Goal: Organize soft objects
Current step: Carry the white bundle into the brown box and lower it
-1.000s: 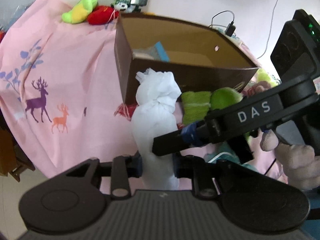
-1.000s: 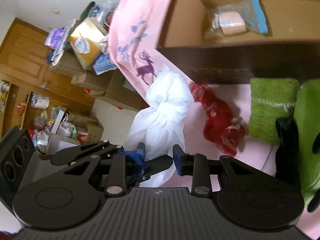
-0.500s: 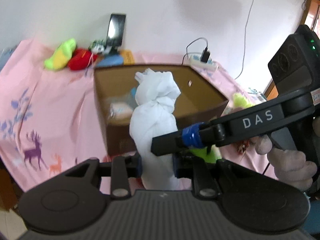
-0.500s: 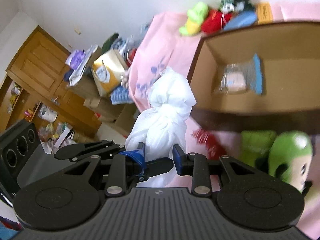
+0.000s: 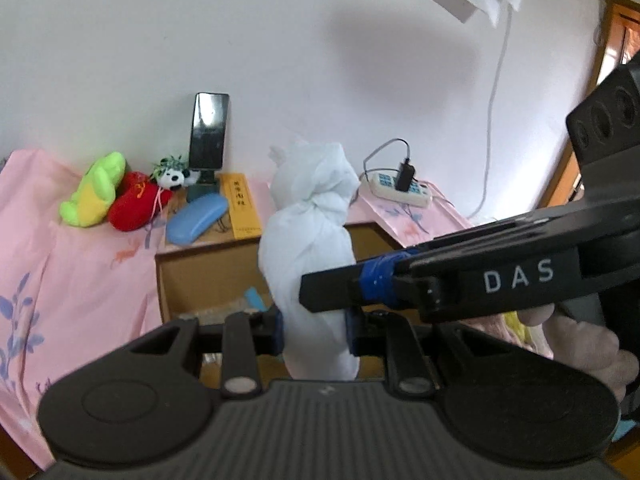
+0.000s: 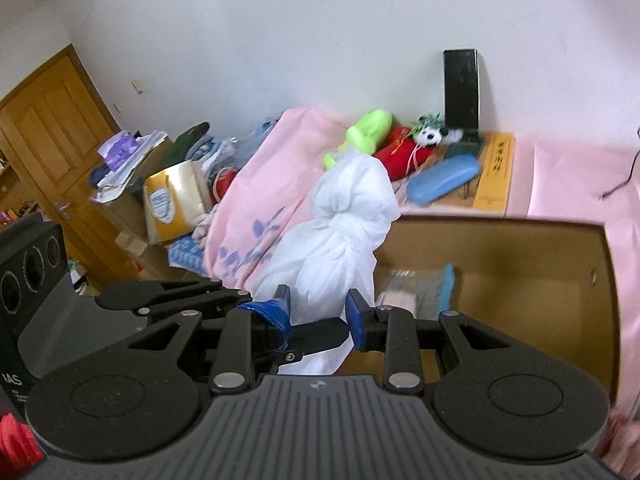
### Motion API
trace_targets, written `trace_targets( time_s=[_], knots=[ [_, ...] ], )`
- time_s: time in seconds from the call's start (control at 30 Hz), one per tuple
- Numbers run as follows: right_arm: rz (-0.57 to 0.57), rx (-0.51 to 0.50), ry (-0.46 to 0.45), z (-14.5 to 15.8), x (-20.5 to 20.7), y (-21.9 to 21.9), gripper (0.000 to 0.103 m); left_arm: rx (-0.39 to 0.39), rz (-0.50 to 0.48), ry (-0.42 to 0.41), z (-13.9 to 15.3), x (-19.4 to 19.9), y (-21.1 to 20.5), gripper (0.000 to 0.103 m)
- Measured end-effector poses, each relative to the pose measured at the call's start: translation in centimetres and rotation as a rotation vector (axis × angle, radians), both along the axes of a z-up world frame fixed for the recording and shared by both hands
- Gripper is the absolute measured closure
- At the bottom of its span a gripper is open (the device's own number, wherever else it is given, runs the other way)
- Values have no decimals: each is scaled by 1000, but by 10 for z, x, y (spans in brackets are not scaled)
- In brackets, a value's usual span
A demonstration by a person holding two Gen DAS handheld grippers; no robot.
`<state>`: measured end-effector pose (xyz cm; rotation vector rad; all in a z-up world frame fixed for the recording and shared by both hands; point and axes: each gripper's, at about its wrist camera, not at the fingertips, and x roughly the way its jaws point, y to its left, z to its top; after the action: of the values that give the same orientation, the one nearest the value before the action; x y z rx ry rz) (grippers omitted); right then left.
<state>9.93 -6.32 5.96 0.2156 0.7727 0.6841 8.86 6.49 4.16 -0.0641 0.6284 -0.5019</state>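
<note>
A knotted white cloth bundle (image 5: 310,248) stands upright between both pairs of jaws. My left gripper (image 5: 314,330) is shut on its lower part. My right gripper (image 6: 320,312) is shut on the same white cloth bundle (image 6: 340,236); in the left wrist view it crosses from the right as a black bar (image 5: 440,280). The bundle hangs above the near left corner of an open brown cardboard box (image 6: 500,264). Inside the box lies a clear plastic packet (image 6: 416,284) with a blue edge.
On the pink deer-print sheet (image 5: 80,264) behind the box lie a green plush (image 5: 94,190), a red plush (image 5: 136,204), a small panda (image 5: 172,176), a blue case (image 5: 196,218) and a phone (image 5: 209,132) propped against the wall. A power strip (image 5: 400,190) sits at right. Cluttered boxes (image 6: 172,200) and a door stand at left.
Both grippers rose with the white bundle, from the floor side of the box front to above its rim. The views tilted up, so the wall and the box's inside now show.
</note>
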Motion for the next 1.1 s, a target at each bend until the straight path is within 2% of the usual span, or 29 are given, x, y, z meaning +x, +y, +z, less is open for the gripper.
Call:
trace_targets(
  time_s=[0.17, 0.37, 0.6, 0.73, 0.8, 0.83, 0.9, 1.03, 1.1],
  knots=[
    [0, -23, 20, -11, 30, 1, 89, -2, 53, 57, -13, 33, -4, 85],
    [31, -86, 85, -47, 57, 10, 89, 5, 123, 200, -51, 66, -7, 85],
    [107, -113, 193, -87, 72, 19, 89, 56, 189, 327, -90, 74, -11, 85],
    [157, -117, 247, -104, 75, 24, 89, 104, 207, 368, -103, 71, -13, 84],
    [168, -114, 260, -109, 77, 25, 89, 149, 203, 360, -105, 69, -18, 83],
    [170, -107, 268, -111, 78, 24, 89, 168, 202, 357, -106, 68, -21, 82],
    [170, -92, 288, -113, 80, 22, 89, 192, 197, 356, -107, 68, -26, 71],
    [168, -79, 312, -118, 83, 19, 89, 232, 191, 350, -111, 65, -32, 67],
    [165, -78, 320, -121, 84, 19, 89, 248, 183, 347, -112, 62, -34, 51]
  ],
)
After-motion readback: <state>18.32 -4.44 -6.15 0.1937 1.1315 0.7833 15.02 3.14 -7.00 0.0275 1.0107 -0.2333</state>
